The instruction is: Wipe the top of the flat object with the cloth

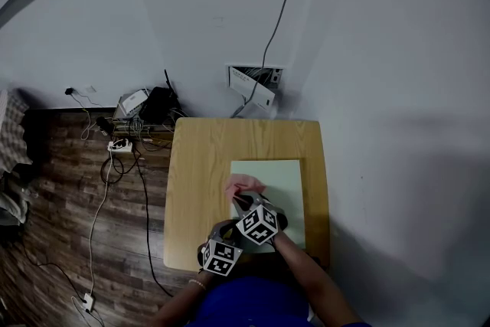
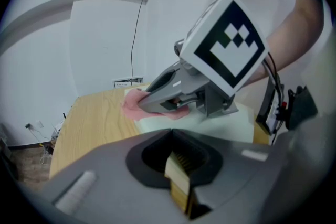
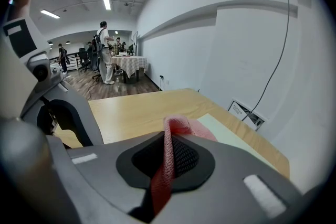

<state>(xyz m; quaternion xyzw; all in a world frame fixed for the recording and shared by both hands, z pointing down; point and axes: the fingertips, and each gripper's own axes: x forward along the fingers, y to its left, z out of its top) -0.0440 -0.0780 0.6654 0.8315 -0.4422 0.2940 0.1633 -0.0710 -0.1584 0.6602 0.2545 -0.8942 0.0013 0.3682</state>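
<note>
A pale green flat sheet [image 1: 277, 188] lies on the right half of a small wooden table [image 1: 199, 180]. A pink cloth [image 1: 245, 184] rests on the sheet's near left part. My right gripper [image 1: 245, 201] is shut on the cloth, and in the right gripper view a strip of the cloth [image 3: 169, 155] runs pinched between the jaws, over the sheet [image 3: 231, 136]. My left gripper [image 2: 177, 178] is shut with nothing in it and hangs just behind the right gripper [image 2: 173, 93], near the table's front edge. From there the cloth [image 2: 132, 105] shows under the right gripper's fingers.
The table stands against a white wall. On the wood floor to its left lie cables and a power strip [image 1: 119, 145], with dark boxes [image 1: 157, 105] by the wall. An open wall panel [image 1: 255, 84] sits behind the table. People stand far off [image 3: 105, 52].
</note>
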